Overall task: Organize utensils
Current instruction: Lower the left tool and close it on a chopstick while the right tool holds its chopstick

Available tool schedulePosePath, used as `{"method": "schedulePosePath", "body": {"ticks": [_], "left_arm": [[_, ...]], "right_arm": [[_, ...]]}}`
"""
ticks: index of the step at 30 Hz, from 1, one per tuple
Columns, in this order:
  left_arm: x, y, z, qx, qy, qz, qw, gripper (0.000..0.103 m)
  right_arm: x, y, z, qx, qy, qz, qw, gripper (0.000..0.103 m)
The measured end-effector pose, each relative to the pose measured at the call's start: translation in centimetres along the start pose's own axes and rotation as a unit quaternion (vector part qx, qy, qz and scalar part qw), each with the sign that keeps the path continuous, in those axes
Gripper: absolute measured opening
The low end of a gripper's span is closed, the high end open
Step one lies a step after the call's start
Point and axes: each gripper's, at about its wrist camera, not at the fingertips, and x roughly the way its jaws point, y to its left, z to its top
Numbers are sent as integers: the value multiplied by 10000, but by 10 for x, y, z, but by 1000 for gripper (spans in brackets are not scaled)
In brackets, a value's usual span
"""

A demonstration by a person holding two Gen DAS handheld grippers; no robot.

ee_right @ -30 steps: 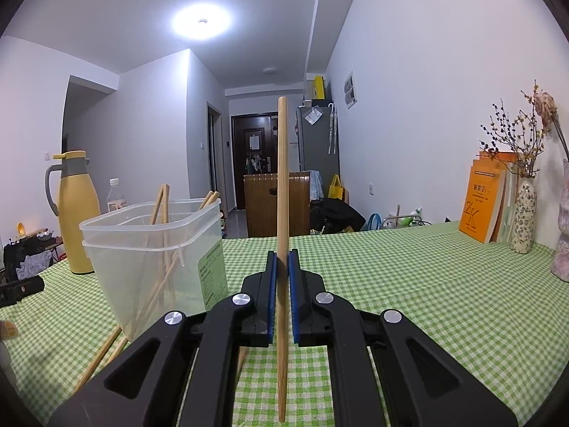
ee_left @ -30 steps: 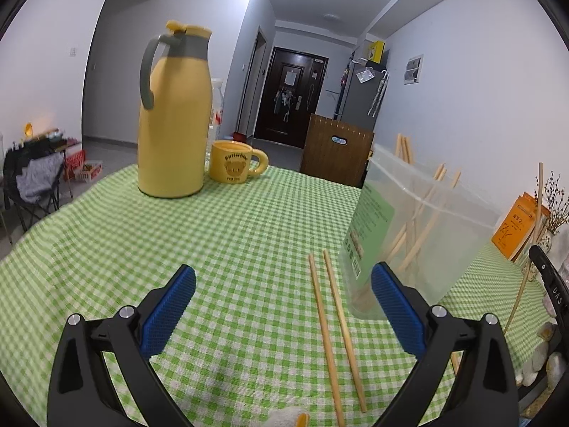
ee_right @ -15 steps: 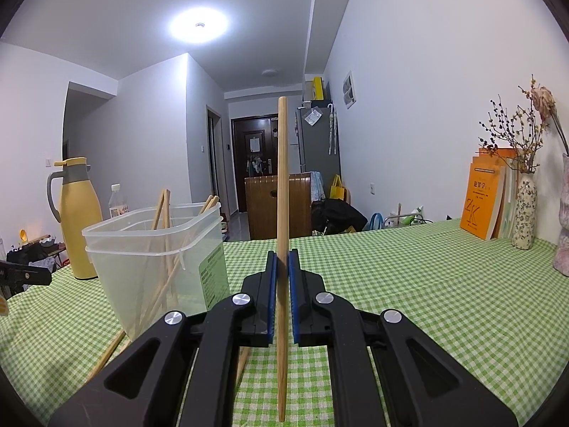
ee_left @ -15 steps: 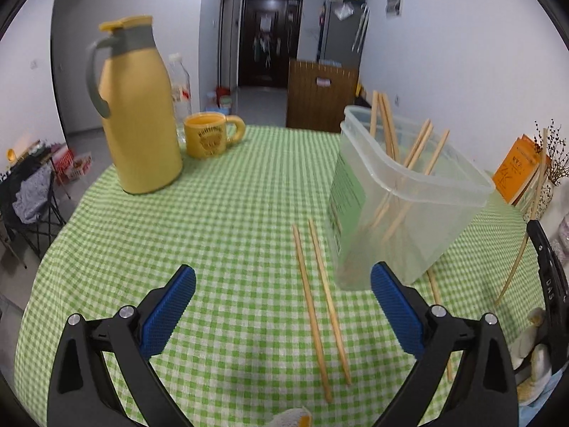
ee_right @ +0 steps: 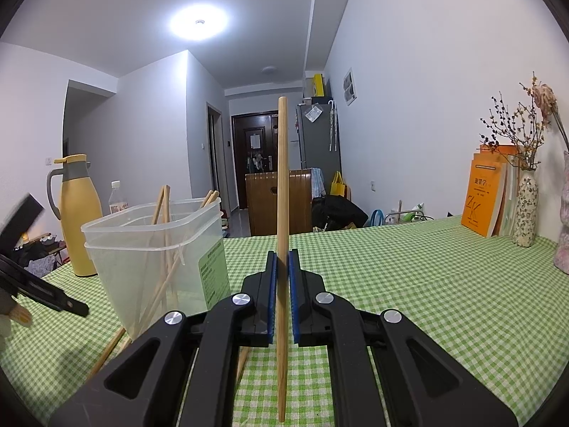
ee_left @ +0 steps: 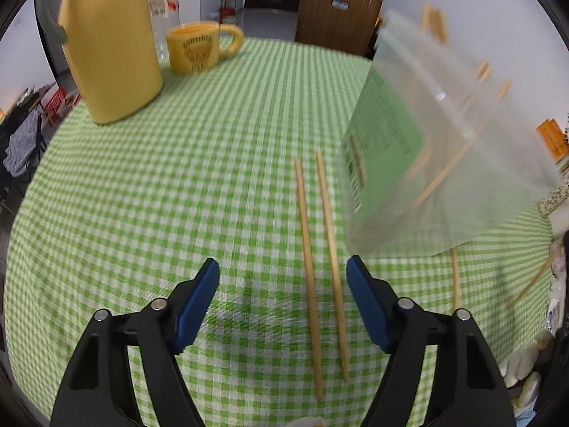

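Note:
Two wooden chopsticks (ee_left: 322, 267) lie side by side on the green checked cloth. My left gripper (ee_left: 282, 263) points down over them. Its jaws are closing with both sticks between them, nearer the right pad (ee_left: 366, 306), and neither pad touches them. A clear plastic container (ee_left: 426, 142) with several chopsticks leaning inside stands just right of the sticks; in the right wrist view this container (ee_right: 153, 249) is at the left. My right gripper (ee_right: 282, 259) is shut on one upright chopstick (ee_right: 282, 178), held level above the cloth.
A yellow thermos (ee_left: 106, 46), a yellow mug (ee_left: 199, 48) and a clear bottle (ee_left: 163, 0) stand at the far left of the table. Another loose chopstick (ee_left: 454, 277) lies by the container's base. Orange books (ee_right: 487, 195) and a vase (ee_right: 526, 213) line the right wall.
My left gripper has tipped downward and moved forward over the two lying chopsticks, and its jaws have narrowed. The right gripper and its chopstick have kept still.

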Motion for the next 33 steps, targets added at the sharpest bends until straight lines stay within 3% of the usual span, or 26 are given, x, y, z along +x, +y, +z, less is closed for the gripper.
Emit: {"method": "schedulePosePath", "body": {"ticks": [6, 25, 31, 33], "left_arm": [[28, -6, -3, 56, 304, 123, 9994, 54], [56, -39, -10, 436, 548, 702, 9951, 53], [52, -41, -14, 407, 468, 640, 9960, 42], [50, -41, -15, 393, 459, 641, 9961, 31]], "right_arm": [[1, 1, -1, -29, 34, 31, 10000, 7], [1, 1, -2, 4, 114, 152, 9998, 7], [1, 2, -3, 5, 145, 204, 9997, 7], [1, 3, -3, -3, 159, 218, 9996, 7]]}}
